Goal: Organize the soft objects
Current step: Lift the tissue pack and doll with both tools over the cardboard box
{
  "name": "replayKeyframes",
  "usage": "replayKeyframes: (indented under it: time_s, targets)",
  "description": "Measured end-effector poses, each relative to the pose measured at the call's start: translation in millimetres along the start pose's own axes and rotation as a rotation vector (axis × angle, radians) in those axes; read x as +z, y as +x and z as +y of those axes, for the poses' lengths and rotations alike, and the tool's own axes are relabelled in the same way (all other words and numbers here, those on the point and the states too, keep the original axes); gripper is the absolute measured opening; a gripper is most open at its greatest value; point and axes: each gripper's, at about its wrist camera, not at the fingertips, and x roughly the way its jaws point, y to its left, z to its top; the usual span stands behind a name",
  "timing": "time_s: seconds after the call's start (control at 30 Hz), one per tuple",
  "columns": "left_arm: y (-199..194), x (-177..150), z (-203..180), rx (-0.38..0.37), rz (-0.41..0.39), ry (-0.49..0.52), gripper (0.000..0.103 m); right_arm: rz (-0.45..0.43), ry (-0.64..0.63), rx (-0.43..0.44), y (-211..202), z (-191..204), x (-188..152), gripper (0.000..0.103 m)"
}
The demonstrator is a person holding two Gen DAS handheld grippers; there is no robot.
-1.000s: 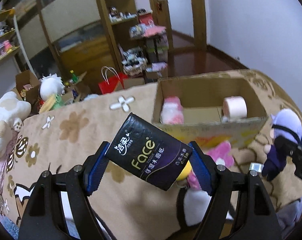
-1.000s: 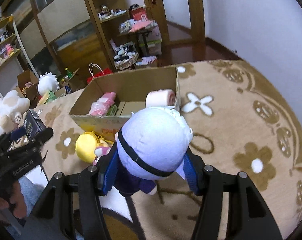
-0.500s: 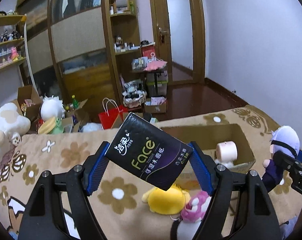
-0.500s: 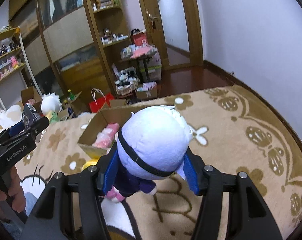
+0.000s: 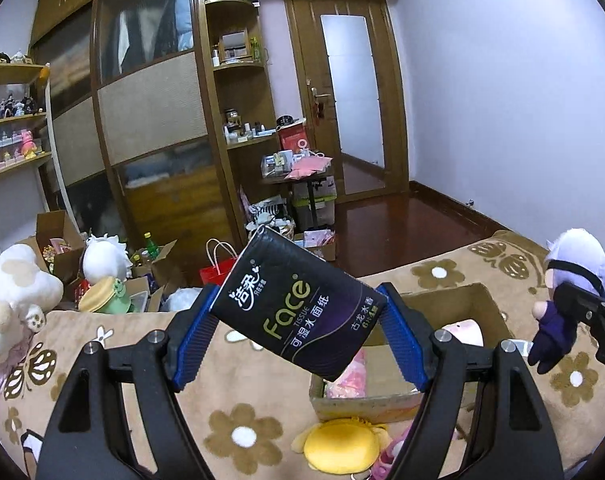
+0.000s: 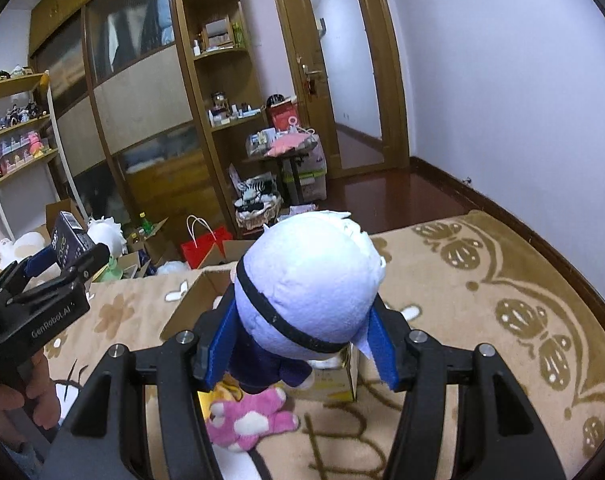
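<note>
We hold both loads high now: a second ago the two grippers looked down onto the rug and the open box from close by, and since then both have risen and tilted up, so the box sits low in each view and the room fills the rest. We read that as a lift-and-carry phase, with both items picked and neither yet dropped. Nearest to us, the left gripper is clamped on the black tissue pack, which sits tilted between the blue pads, and the right gripper is closed around the purple-headed plush doll, its head bulging above the pads and its dark body hanging below. Just past them on the rug lie a yellow plush and a pink plush, both loose and touching the near wall of the cardboard box. The box stands open; inside we see a pink packet at its near left and a pale tissue roll farther in toward the right, with bare floor between them, so there seems room for both held items. Farther off on the left, beyond the rug edge, other open cartons hold bottles and oddments we cannot make out, beside large white plush toys.
</note>
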Motion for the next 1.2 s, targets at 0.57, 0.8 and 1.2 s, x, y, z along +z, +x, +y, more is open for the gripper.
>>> replayKeyframes:
  time_s: [0.57, 0.8, 1.2]
  targets:
    - [32.5, 4.4, 5.0, -0.026, 0.006, -0.035, 0.077, -0.021, -0.028, -0.012, 27.9, -3.1, 3.9, 0.062]
    - [41.9, 1.1, 3.5, -0.037, 0.01, -0.032, 0.077, -0.017, -0.011, -0.007, 37.2, -4.8, 3.0, 0.063]
    - [64.6, -10.0, 0.4, -0.068, 0.082, -0.029, 0.077, 0.0, -0.004, -0.008, 45.6, -8.8, 4.4, 0.063]
